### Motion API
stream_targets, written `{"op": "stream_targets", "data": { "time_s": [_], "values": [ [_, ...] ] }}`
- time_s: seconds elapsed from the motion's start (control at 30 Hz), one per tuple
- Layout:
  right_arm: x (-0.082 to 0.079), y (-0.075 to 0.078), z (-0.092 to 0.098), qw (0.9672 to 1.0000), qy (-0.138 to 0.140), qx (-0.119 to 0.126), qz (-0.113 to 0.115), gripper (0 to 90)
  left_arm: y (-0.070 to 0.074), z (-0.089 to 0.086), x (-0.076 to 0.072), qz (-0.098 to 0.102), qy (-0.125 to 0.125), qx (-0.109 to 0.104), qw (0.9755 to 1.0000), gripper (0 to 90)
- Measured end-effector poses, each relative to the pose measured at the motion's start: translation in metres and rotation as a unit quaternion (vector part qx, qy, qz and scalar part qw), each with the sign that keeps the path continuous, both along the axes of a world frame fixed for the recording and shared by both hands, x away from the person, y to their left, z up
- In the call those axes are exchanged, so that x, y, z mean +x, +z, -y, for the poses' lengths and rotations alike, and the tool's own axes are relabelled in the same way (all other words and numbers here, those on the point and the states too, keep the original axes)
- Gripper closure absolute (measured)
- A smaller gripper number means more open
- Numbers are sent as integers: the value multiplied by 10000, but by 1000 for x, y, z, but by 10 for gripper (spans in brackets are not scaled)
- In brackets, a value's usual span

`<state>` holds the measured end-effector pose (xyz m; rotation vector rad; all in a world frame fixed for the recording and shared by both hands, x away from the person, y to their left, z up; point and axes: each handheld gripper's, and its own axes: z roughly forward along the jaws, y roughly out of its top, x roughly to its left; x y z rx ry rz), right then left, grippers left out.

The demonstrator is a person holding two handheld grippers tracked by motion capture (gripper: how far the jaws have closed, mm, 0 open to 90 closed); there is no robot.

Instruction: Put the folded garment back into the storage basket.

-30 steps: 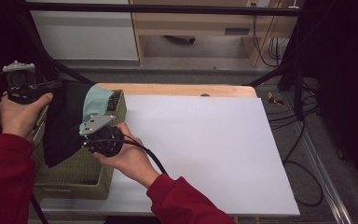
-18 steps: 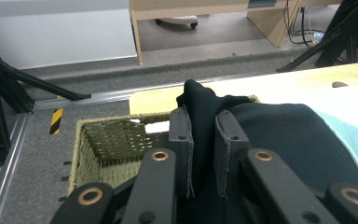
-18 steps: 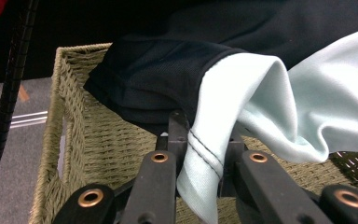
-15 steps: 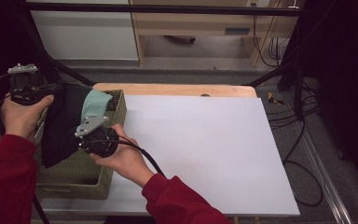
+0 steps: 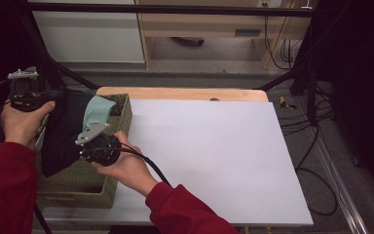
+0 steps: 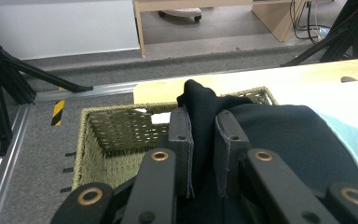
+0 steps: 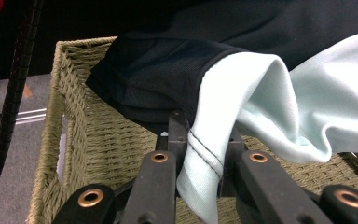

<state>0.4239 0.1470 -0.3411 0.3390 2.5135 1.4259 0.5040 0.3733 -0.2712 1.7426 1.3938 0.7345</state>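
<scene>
Dark navy garment (image 5: 63,131) with pale mint panel, draped over woven basket (image 5: 85,187), navy fold clenched by left gripper (image 6: 203,154), mint hem pinched by right gripper (image 7: 204,158).

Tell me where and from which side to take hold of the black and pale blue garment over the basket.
Grip the garment at its edges, as now: the left gripper pinches a raised black fold from the side, and the right gripper clamps the stitched pale blue hem from below. Folds and hems stand up thin enough to fit between the jaws, and two spread holds should lift it free of the woven basket without bunching.
</scene>
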Motion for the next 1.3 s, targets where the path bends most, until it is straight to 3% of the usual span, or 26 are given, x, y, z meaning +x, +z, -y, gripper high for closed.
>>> {"op": "stream_targets", "data": {
  "time_s": [0.57, 1.3],
  "values": [
    [-4, 1, -7, 9999, 98, -81, 55, 808, -3, 2, 2, -38, 10, 153, 9999, 789],
    [-4, -2, -11, 9997, 129, -205, 56, 808, -11, 6, 7, -93, -29, 141, 9999, 789]
  ]
}}
